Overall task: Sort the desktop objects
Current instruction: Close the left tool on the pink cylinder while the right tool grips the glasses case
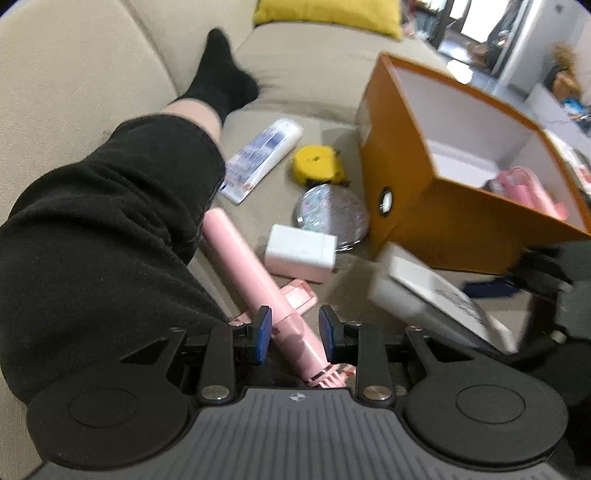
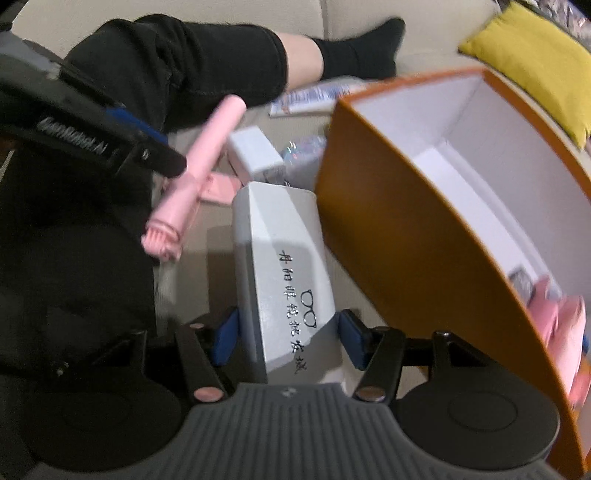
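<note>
- The pink brush (image 1: pixel 255 273) runs slantwise between the blue pads of the left gripper (image 1: pixel 294 334), bristle end toward the camera; in the right wrist view the brush (image 2: pixel 195 173) looks lifted off the sofa and gripped near its lower half, though in the left view a gap shows on the right pad's side, so I cannot tell if the jaws are truly clamped.
- The right gripper (image 2: pixel 288 334) has its jaws pressed on both sides of a white case (image 2: pixel 280 273) (black lettering and a small glasses drawing on top), holding it just beside the orange box (image 2: pixel 406 236).
- From the left view the case (image 1: pixel 436 299) appears blurred, near the box's front corner.
- The box (image 1: pixel 413 192) sits open on the sofa (image 1: pixel 295 74), white inside, with pink items (image 1: pixel 528 192) in its bottom.
- On the cushion lie a white block (image 1: pixel 301 251), a round mirror (image 1: pixel 330 214) touching the box, a yellow tape measure (image 1: pixel 317 164) and a tube (image 1: pixel 264 158).
- A flat pink piece (image 1: pixel 299 295) lies under the brush.
- A leg (image 1: pixel 122 206) in black cloth with a black sock (image 1: pixel 221 77) stretches along the left.
- A yellow pillow (image 1: pixel 328 13) lies at the far end.
</note>
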### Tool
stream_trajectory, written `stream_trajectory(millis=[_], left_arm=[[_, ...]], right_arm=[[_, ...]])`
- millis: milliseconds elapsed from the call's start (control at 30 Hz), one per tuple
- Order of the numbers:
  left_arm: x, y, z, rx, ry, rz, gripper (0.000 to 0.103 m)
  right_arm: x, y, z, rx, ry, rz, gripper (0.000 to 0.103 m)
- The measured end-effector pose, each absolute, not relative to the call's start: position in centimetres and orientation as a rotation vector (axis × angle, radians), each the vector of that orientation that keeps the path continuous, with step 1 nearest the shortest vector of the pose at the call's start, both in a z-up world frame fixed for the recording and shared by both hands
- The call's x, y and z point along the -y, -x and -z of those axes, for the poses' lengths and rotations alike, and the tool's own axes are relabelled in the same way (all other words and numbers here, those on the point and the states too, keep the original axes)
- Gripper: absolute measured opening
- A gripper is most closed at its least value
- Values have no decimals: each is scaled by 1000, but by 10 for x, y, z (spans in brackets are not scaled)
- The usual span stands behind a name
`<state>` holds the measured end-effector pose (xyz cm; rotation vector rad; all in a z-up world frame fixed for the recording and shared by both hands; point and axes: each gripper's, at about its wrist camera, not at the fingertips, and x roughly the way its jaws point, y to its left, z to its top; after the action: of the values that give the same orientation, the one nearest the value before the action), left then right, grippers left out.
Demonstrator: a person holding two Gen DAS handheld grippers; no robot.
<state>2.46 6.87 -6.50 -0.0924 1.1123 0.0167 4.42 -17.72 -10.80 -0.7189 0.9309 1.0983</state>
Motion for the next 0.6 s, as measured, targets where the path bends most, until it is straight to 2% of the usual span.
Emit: stream_trajectory(millis=[167, 433, 467, 533, 600], left_arm=[[-73, -41, 74, -1162, 160, -78, 33], [-65, -60, 97, -1283, 99, -150, 34], [-64, -62, 98, -1292, 94, -161, 35], [-60, -66, 99, -1305, 87, -169, 43], [-57, -69, 100, -1316, 80, -184, 45]], right_arm=[[187, -52, 114, -990, 666, -1070, 60], [196, -66, 119, -1066, 555, -1086, 61], [197, -67, 120, -1073, 540, -1089, 61], [198, -68, 119, -1081, 526, -1094, 62], [199, -69, 119, -1082, 516, -1102, 61]])
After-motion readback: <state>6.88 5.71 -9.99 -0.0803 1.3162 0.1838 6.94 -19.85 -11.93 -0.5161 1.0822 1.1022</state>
